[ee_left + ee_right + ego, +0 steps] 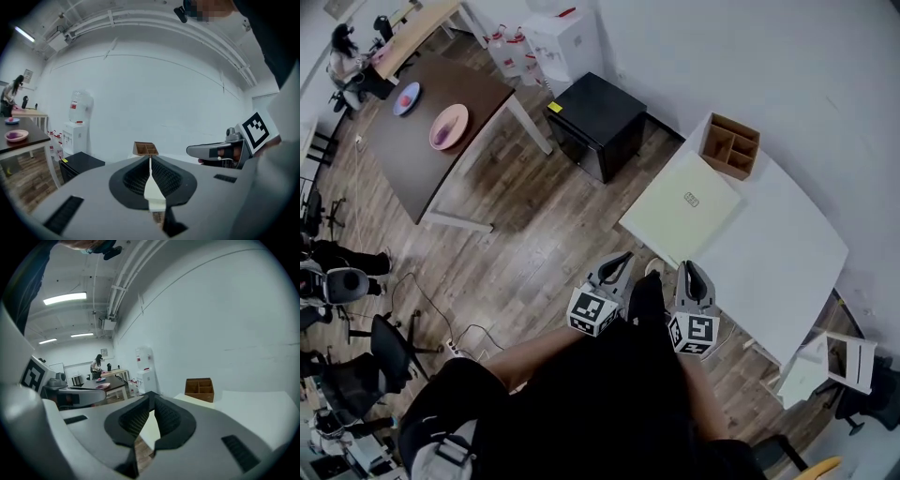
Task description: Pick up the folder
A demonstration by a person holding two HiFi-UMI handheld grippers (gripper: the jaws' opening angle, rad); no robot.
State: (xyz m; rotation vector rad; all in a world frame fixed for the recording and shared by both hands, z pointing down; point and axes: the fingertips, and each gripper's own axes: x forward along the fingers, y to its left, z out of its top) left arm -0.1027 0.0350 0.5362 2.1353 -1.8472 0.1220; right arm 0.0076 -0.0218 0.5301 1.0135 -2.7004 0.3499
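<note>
While both grippers are hanging short of the white bench (787,253) in the head view, the pale yellow folder (682,208) is lying flat on the bench's near corner, untouched. The left gripper (623,260) and right gripper (689,269) are pointing toward it over bare wooden floor. A wooden organiser box (730,145) is sitting just beyond the folder, and a black cabinet (595,122) is standing to the left of the bench.

Looking along the left gripper, its fingers (151,165) are pressing together on nothing, aiming at the organiser; the right gripper is showing alongside.

Looking along the right gripper, its fingers (157,409) are likewise pressing together, empty.

Nothing is blocking the approach. Judging from this, closed fingers meeting a thin, flat folder would be shoving it toward the organiser rather than gripping it. Failing to get a finger under an edge is looking like the main risk.
</note>
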